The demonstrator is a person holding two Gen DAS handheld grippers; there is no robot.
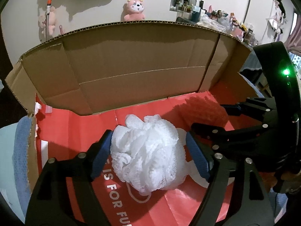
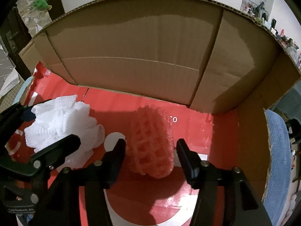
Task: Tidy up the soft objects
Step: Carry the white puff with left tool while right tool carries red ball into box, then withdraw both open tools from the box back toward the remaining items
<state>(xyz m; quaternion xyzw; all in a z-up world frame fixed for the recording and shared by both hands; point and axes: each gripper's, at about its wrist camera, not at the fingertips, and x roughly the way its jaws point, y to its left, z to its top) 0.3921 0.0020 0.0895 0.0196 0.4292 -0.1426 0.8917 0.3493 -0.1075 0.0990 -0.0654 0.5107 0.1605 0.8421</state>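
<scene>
The pink foam net sleeve [image 2: 150, 143] lies lengthwise toward the cardboard box's back wall [image 2: 131, 43], between the right tool's [image 2: 151, 151] wide, untouching fingers; the left tool [image 1: 148, 148] gapes around the white mesh pouf [image 1: 146, 150].

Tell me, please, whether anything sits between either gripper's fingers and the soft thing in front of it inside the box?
Nothing visible does. The white mesh puff lies directly between the left gripper fingers, and the pink foam net directly between the right gripper fingers. Both rest on the cardboard box floor, jaws open around them.
</scene>
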